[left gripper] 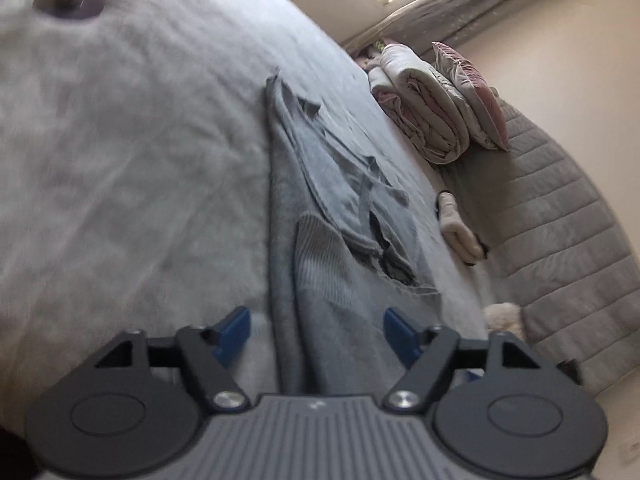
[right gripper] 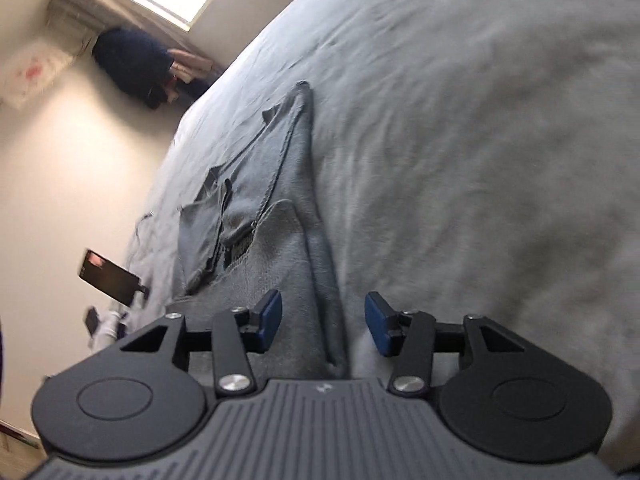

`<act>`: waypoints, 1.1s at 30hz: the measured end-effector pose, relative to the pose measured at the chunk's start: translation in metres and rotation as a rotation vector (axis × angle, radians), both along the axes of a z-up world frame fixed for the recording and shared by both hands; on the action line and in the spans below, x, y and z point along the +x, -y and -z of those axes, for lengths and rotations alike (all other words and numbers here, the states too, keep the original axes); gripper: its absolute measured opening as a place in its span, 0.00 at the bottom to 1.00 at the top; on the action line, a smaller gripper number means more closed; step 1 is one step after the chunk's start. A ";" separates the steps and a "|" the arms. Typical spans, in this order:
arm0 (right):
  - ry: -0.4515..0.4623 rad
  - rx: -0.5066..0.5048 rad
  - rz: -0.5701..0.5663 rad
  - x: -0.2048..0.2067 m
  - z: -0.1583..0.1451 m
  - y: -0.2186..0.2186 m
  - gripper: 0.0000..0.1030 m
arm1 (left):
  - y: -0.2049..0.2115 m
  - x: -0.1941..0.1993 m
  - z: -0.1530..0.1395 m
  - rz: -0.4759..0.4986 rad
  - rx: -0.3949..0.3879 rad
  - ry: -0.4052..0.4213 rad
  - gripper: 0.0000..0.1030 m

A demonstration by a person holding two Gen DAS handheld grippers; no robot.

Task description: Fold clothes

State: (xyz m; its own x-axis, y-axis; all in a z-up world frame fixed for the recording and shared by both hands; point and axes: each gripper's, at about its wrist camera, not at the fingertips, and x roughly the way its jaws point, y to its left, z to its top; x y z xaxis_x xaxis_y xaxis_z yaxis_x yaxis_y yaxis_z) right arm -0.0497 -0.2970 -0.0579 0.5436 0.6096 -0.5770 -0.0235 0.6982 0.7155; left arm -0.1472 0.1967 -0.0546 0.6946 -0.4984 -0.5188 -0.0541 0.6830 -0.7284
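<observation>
Left gripper (left gripper: pixel 317 334): released, fingers spread, empty. Right gripper (right gripper: pixel 323 322): released, empty. Grey sweater (left gripper: pixel 320 216) (right gripper: pixel 276 216): partly folded, flat on bed (left gripper: pixel 140 140) (right gripper: pixel 460 140), near end between both pairs of fingers.

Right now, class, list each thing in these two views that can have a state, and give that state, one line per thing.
left gripper: open, holding nothing, over the garment's near end.
right gripper: open, holding nothing, over the garment's near edge.
grey knitted garment: lying on the bed, partly folded lengthwise.
bed sheet: spread, wrinkled.
quilt: folded, against the headboard.
phone: screen dark.
</observation>
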 end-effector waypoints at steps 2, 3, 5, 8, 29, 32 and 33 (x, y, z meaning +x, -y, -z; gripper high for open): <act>-0.012 0.027 -0.007 -0.003 0.000 0.003 0.63 | -0.003 -0.002 0.002 0.014 -0.045 -0.012 0.85; -0.017 0.040 -0.014 -0.005 0.001 0.004 0.66 | -0.003 -0.003 0.002 0.020 -0.063 -0.017 0.87; -0.019 0.046 -0.036 -0.006 -0.002 0.000 0.73 | -0.004 -0.002 0.002 0.043 -0.095 -0.039 0.92; -0.025 0.047 -0.071 -0.007 -0.005 -0.006 0.73 | -0.001 0.000 0.006 0.095 -0.158 -0.081 0.96; -0.057 0.066 -0.129 -0.001 0.002 -0.014 0.78 | 0.005 0.005 0.027 0.147 -0.331 -0.142 0.99; -0.056 0.064 -0.133 -0.001 0.003 -0.015 0.78 | 0.005 0.005 0.028 0.137 -0.338 -0.139 0.99; -0.055 0.062 -0.136 -0.002 0.003 -0.016 0.78 | 0.004 0.004 0.028 0.135 -0.338 -0.138 0.99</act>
State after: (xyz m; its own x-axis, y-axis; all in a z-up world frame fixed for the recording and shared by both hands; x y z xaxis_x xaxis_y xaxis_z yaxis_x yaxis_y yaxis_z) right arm -0.0514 -0.2810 -0.0604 0.4221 0.7106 -0.5629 -0.0746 0.6460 0.7597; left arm -0.1428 0.1924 -0.0829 0.5461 -0.7395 -0.3937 -0.0936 0.4132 -0.9058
